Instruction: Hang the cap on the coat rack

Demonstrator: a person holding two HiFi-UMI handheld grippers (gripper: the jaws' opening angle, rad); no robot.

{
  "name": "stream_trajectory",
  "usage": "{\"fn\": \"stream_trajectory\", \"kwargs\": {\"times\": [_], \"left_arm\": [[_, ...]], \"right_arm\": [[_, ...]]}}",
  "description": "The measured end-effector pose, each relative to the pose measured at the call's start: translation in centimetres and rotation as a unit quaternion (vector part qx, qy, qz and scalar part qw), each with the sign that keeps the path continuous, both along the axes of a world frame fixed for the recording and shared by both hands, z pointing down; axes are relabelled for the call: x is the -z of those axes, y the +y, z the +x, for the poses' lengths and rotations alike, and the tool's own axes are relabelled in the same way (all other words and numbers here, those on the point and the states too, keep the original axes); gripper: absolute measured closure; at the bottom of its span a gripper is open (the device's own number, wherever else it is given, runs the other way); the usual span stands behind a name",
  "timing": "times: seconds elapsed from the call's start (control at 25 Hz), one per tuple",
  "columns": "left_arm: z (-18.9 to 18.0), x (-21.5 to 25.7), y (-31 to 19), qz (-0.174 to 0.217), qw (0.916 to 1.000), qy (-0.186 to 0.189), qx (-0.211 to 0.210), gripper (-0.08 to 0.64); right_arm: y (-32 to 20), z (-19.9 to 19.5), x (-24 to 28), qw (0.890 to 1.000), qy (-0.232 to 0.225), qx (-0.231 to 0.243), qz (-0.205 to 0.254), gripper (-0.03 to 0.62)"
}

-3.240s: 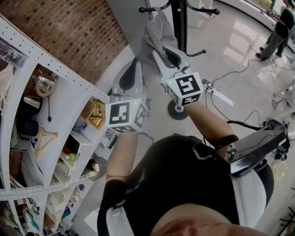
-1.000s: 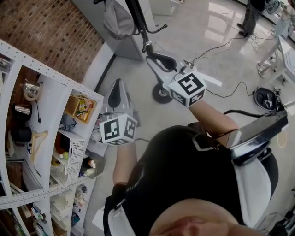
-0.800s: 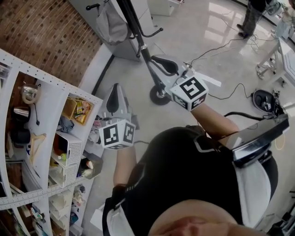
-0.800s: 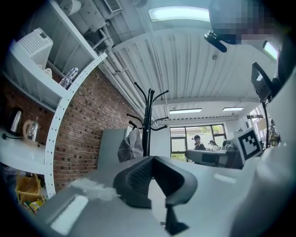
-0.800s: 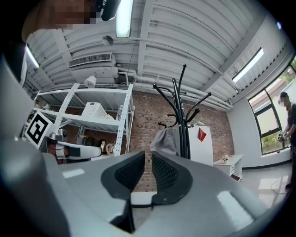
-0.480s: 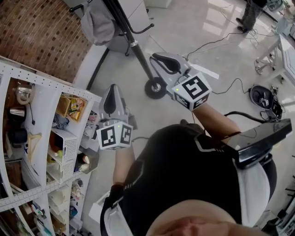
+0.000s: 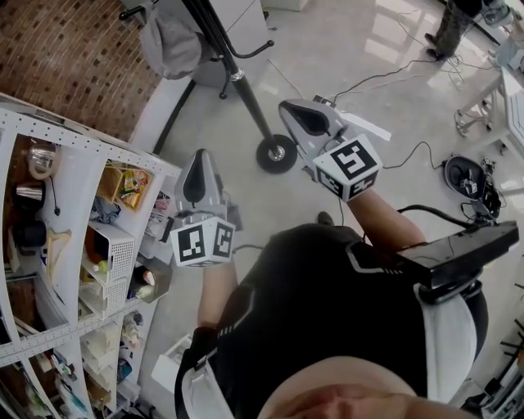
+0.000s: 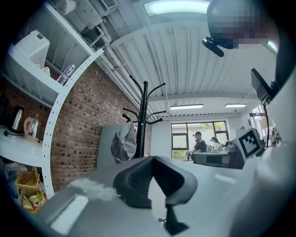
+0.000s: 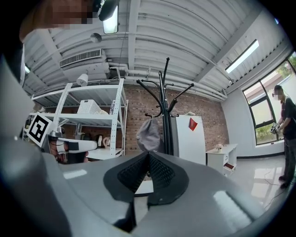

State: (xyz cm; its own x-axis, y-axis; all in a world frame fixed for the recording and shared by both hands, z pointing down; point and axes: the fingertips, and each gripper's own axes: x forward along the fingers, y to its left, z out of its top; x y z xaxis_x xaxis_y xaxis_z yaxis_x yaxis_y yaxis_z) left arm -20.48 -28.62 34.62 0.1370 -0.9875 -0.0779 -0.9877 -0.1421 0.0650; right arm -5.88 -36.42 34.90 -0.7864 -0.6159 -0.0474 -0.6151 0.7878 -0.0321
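The grey cap (image 7: 170, 45) hangs from a hook of the black coat rack (image 7: 237, 78), free of both grippers. In the left gripper view the cap (image 8: 124, 144) hangs left of the rack's pole (image 8: 144, 120); the right gripper view shows the cap (image 9: 149, 134) just left of the pole (image 9: 164, 106). My right gripper (image 7: 286, 105) points at the rack from a short way back. Its jaws have just been closing and now stand shut with nothing between them. My left gripper (image 7: 201, 154) is lower and to the left, pads together, empty.
A white shelf unit (image 7: 98, 147) with kettles, baskets and snack packs runs along the left by a brick wall. The rack's round foot (image 7: 276, 153) stands on the floor. Cables (image 7: 393, 74) trail across the floor on the right. A person (image 7: 450, 24) stands far off.
The cap, at my right gripper by the rack earlier, now hangs alone. Both grippers have drawn back from the rack, and the right jaws have closed.
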Motion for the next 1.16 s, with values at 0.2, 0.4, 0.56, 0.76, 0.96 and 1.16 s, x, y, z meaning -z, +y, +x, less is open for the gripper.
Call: {"fn": "stream_trajectory", "kwargs": {"times": [0.2,0.4,0.56,0.76,0.96,1.16], "left_arm": [[0.0,0.2,0.1,-0.003,1.0000,-0.002,-0.002,0.549],[-1.0,0.9,0.1,0.009,0.9999,0.000,0.008,0.545],[-1.5,1.0,0.3,0.012,0.9999,0.003,0.010,0.545],[-1.2,0.6,0.2,0.004,1.0000,0.005,0.006,0.545],[-1.6,1.0,0.0,0.006,0.9999,0.007,0.009,0.545],[-2.3,1.4,0.5,0.009,0.9998,0.010,0.014,0.545]], "right_arm": [[-0.3,0.0,0.3,1.000,0.001,-0.007,0.003,0.583],[-0.6,-0.9,0.7,1.000,0.000,-0.009,0.003,0.584],[-0.9,-0.9,0.5,1.000,0.002,-0.018,-0.001,0.583],[-0.9,-0.6,0.6,1.000,0.004,-0.022,-0.001,0.583],[-1.3,-0.6,1.0,1.000,0.002,-0.026,0.001,0.584],[-1.1,-1.9,1.9,1.000,-0.001,-0.012,0.012,0.584]]}}
